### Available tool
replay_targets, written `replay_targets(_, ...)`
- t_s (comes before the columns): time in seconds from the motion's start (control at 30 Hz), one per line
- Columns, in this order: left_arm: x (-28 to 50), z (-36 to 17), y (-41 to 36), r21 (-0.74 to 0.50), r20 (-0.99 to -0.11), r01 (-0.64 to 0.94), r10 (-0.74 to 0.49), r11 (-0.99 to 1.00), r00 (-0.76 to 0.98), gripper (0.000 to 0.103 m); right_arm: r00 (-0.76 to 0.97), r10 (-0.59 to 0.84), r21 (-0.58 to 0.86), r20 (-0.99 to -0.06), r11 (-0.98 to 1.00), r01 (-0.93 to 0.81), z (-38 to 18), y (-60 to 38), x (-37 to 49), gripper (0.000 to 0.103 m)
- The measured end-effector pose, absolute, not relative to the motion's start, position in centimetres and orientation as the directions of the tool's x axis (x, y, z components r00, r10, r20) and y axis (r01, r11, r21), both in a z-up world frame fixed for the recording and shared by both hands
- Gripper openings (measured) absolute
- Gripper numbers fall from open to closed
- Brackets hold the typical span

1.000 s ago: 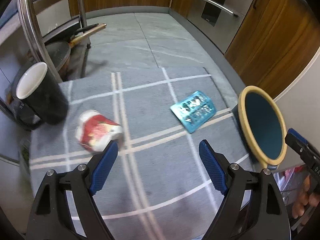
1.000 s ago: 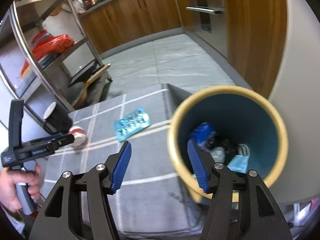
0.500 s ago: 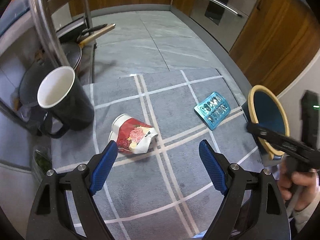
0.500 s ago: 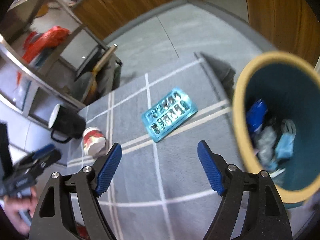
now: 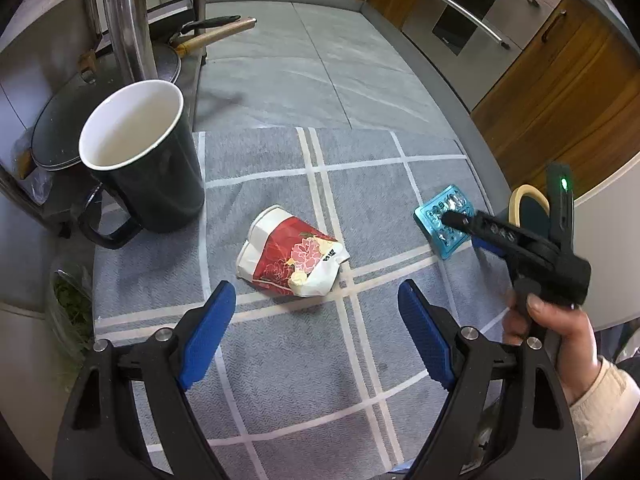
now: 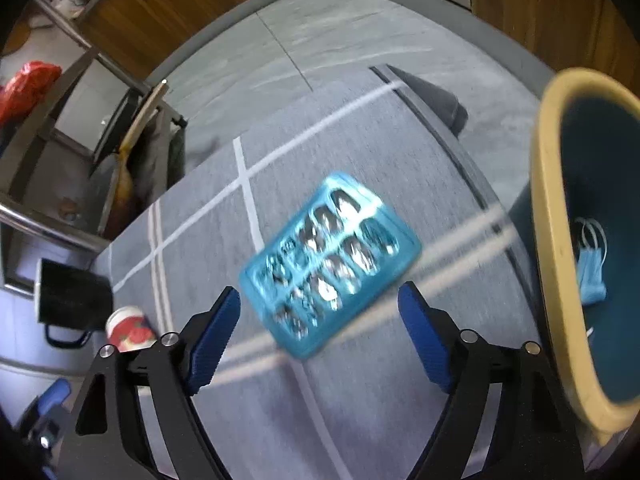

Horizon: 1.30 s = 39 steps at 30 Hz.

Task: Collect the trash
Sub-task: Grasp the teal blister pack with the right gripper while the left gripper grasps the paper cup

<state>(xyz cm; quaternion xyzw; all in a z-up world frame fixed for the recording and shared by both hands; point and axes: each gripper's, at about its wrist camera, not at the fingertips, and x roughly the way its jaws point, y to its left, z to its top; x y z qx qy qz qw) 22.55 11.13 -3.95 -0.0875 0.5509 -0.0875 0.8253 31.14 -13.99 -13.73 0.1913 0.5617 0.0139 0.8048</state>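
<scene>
The right gripper (image 6: pixel 319 322) has swung away from the bin (image 6: pixel 548 216) and dropped toward the blue blister pack (image 6: pixel 330 262), which a second ago sat small in the middle of its view and now fills the centre, just ahead of the fingertips. Its jaws have just been opening and stand wide apart, with nothing between them; the pack lies flat on the grey checked cloth (image 6: pixel 360 420), beyond the pads rather than between them. The bin sits at the right edge of that view, a blue mask (image 6: pixel 592 276) already inside.

The left gripper (image 5: pixel 316 312) has drifted across the bench too: the crushed paper cup (image 5: pixel 290 258), which was off to the lower left of its view, now lies in the middle, just past its spread jaws, which hold nothing. The black mug (image 5: pixel 144 164) stands upright in the upper left, close to the cup but apart from it. In the left view the right gripper (image 5: pixel 476 236) shows at the right edge, its tip over the pack (image 5: pixel 434 216).

To my eye both pieces of trash are now lined up for a grab, the pack first; neither is yet touched.
</scene>
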Motion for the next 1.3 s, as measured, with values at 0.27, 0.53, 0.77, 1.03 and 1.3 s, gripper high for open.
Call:
replay_targets(0.27, 23.0, -5.1, 11.9, -0.258, -0.901, -0.004, -0.239, 0.966, 0.363, 0.082, 0.369, 0.109, 0.149, -0.923, 0.986, 0.079, -14.2, -10.5, 34.4, 0.086)
replay_targets(0.53, 24.4, -7.3, 12.9, -0.286, -0.912, -0.129, -0.229, 0.950, 0.340, 0.082, 0.439, 0.032, -0.011, -0.898, 0.995, -0.094, -14.7, -7.9, 33.8, 0.076)
replay_targets(0.77, 25.8, -9.4, 14.0, -0.390, -0.894, -0.277, -0.290, 0.878, 0.341, 0.082, 0.433, 0.084, 0.003, -0.898, 0.983, -0.186, -14.5, -8.3, 31.8, 0.069)
replay_targets(1.03, 27.1, -11.8, 13.3, -0.409, -0.898, -0.353, -0.302, 0.842, 0.321, 0.082, 0.445, 0.148, 0.036, -0.883, 0.967, -0.251, -12.6, -10.1, 26.9, 0.069)
replay_targets(1.3, 28.1, -12.9, 11.9, -0.346, -0.914, -0.347, -0.229, 0.872, 0.336, 0.070, 0.499, 0.207, 0.075, -0.841, 0.960, -0.271, -8.1, -12.9, 22.4, 0.069)
